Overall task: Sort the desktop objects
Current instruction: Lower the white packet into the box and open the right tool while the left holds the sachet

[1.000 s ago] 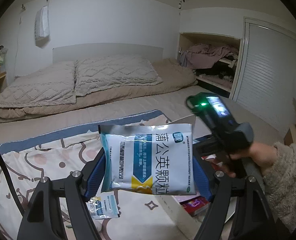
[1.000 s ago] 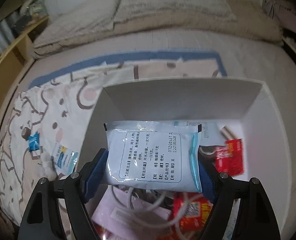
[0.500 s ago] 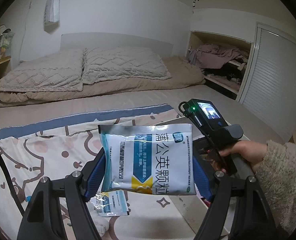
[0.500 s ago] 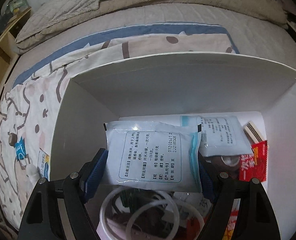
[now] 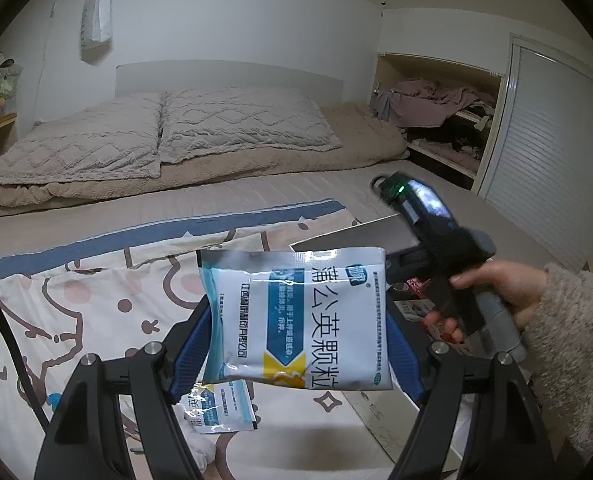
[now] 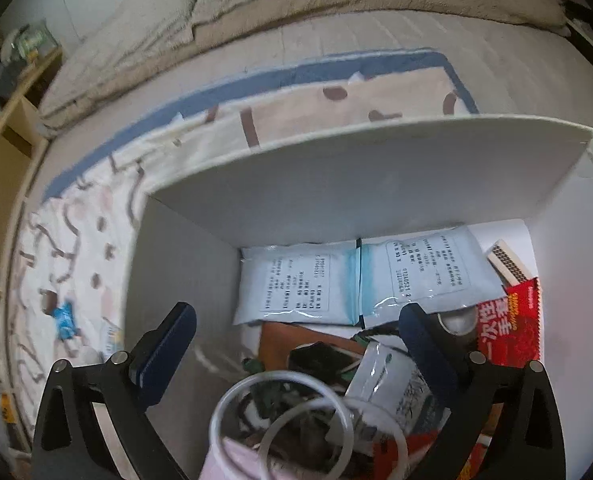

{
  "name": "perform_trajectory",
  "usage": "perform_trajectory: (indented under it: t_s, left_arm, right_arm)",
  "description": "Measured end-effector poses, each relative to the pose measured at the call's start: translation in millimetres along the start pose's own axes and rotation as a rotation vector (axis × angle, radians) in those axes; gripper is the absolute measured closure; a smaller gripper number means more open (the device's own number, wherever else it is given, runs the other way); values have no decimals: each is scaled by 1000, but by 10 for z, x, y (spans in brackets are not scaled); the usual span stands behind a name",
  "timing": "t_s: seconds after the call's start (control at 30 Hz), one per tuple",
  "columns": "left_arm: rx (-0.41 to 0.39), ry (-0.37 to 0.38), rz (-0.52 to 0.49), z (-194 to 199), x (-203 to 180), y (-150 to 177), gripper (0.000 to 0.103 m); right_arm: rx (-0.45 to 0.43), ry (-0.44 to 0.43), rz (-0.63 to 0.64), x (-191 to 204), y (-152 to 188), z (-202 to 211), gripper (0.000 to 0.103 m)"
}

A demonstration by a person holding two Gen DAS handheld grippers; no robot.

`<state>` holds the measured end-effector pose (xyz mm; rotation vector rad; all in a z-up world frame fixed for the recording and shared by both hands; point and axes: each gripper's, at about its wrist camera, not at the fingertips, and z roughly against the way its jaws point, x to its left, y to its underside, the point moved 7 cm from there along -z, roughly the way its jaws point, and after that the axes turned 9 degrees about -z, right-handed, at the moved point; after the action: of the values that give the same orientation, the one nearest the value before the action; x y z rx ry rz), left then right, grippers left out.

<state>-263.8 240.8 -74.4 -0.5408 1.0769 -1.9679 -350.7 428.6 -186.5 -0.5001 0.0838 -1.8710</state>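
The sachet [image 5: 300,316] held in the left gripper [image 5: 296,344] carries the big dark blue characters 蒲公英颗粒, turned sideways, and the small lines next to them on its blue band are too small to read. A second sachet [image 5: 220,408] of the same design lies on the bed sheet [image 5: 96,320] below it, but its print cannot be read. In the white box [image 6: 376,176], at its far wall, two sachets [image 6: 360,284] lie with black printing in frames, where the number 01240521 is just legible, and a red packet [image 6: 512,332] at the right wall shows large pale characters that look like 一次性手套.
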Motion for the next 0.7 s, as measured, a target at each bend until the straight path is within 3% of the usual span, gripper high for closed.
perform_trajectory:
  t_s: [0.17, 0.33, 0.53, 0.7]
  left_arm:
    - [0, 2, -15, -16, -82, -50, 25]
    - [-3, 15, -13, -80, -203, -148, 25]
    - [20, 44, 5, -274, -414, -329, 25]
    - [88, 77, 31, -558, -599, -443, 25]
  right_arm:
    - [-77, -79, -19, -7, 7, 497, 2]
    - [-216, -125, 5, -86, 134, 1082, 1]
    - [-373, -101, -3, -347, 368, 1483, 0]
    - [-431, -78, -19, -578, 594, 1571, 0]
